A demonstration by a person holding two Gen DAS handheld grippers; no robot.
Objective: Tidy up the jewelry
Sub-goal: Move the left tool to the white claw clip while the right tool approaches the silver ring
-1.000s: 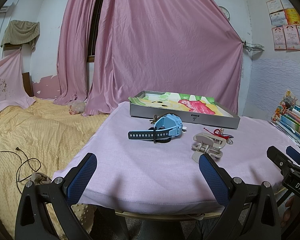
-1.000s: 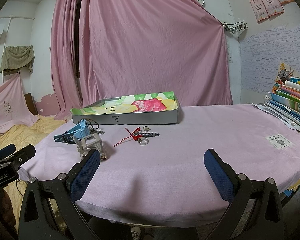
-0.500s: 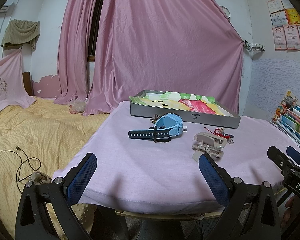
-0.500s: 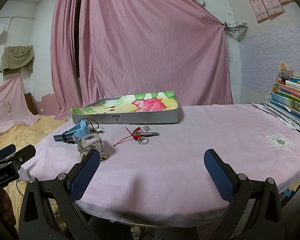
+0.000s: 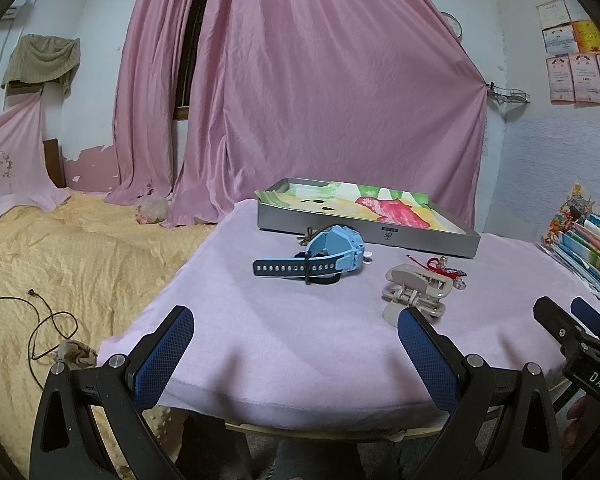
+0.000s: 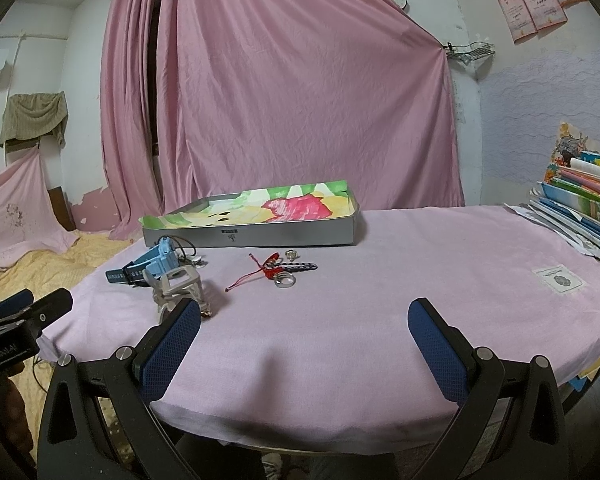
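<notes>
A blue watch [image 5: 320,258] [image 6: 152,266] lies on the pink-covered table, in front of a grey tray [image 5: 364,236] [image 6: 252,236] lined with colourful paper. To its right sits a beige watch [image 5: 416,290] [image 6: 178,288]. A red string bracelet [image 6: 260,270], a dark braided bracelet [image 6: 300,267] and a silver ring [image 6: 285,281] lie near the tray. My left gripper [image 5: 296,344] is open at the table's near edge, nothing between its fingers. My right gripper [image 6: 306,334] is open too, empty, near the front edge.
A stack of books [image 6: 580,200] [image 5: 588,248] lines the table's right side. A small white packet [image 6: 558,278] lies on the cloth at right. A yellow blanket [image 5: 60,260] with a cable covers the bed to the left. Pink curtains hang behind.
</notes>
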